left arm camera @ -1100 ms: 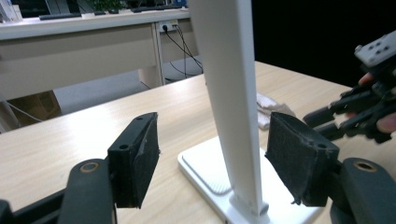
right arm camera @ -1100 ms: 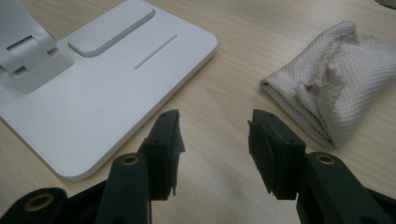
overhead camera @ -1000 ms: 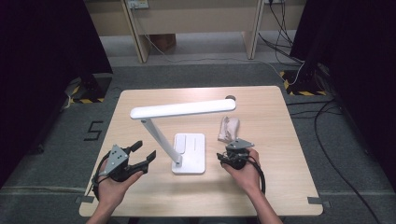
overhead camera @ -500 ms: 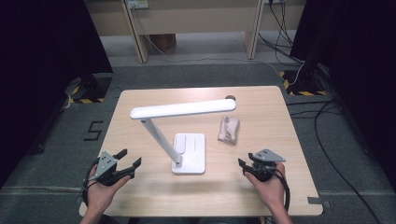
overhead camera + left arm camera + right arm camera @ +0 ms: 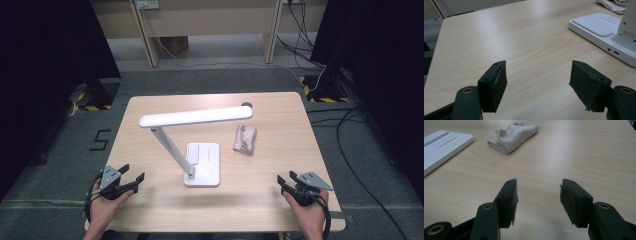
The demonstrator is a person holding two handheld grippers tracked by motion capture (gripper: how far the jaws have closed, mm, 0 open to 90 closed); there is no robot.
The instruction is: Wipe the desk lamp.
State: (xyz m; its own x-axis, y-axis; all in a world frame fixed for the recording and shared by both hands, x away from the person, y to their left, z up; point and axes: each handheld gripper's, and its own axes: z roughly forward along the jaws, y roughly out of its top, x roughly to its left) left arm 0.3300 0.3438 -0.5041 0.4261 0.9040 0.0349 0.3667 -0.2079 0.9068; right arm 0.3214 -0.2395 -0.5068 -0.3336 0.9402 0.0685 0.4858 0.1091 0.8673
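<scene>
A white desk lamp (image 5: 195,117) stands mid-table on a flat base (image 5: 202,164) (image 5: 604,32) (image 5: 441,145), its long head stretched level to the right. A folded pale cloth (image 5: 245,139) (image 5: 512,136) lies right of the base. My left gripper (image 5: 131,174) (image 5: 537,85) rests low at the table's front left, open, nothing between its jaws. My right gripper (image 5: 281,182) (image 5: 538,197) sits near the front right corner, well short of the cloth. Its jaws have just been opening and stand open over bare wood.
The wooden table (image 5: 150,120) ends close behind both hands at the front edge. Cables (image 5: 350,120) trail on the grey floor to the right. Wooden furniture legs (image 5: 150,35) stand beyond the far edge. A small round hole (image 5: 246,105) marks the far side of the tabletop.
Both hands have drawn back toward the front edge and outward, away from the lamp base. The right gripper left the cloth's side and moved to the front right corner. Lamp and cloth stayed put.
</scene>
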